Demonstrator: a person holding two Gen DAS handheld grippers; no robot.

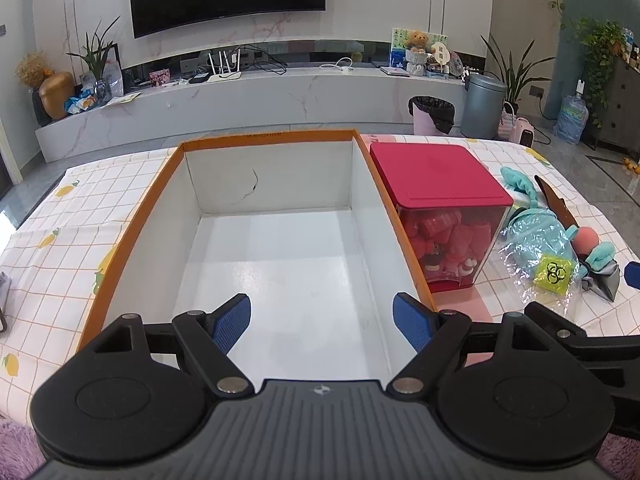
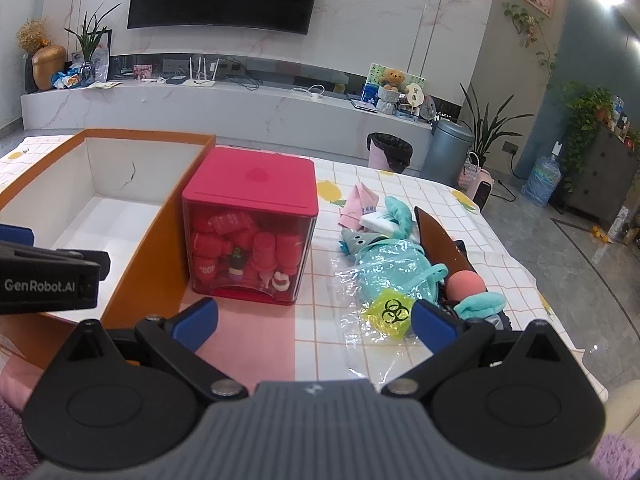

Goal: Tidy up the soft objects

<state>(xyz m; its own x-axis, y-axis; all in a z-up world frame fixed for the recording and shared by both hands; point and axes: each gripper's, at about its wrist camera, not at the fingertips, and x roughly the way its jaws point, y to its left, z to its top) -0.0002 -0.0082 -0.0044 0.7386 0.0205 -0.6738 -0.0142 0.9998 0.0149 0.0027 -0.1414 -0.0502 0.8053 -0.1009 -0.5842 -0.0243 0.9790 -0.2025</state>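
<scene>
Just beyond right tool (image 2: 314, 322): bagged plush toy (image 2: 394, 270).

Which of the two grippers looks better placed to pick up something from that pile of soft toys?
Probably the right gripper: it is open and faces the soft pile just ahead. The left gripper, also open, hangs over the empty orange-rimmed box, with the red-lidded container between it and the pile.

"GenRobot.AI" on left gripper (image 2: 50, 285); biohazard sign on yellow packet (image 2: 390, 311).
</scene>
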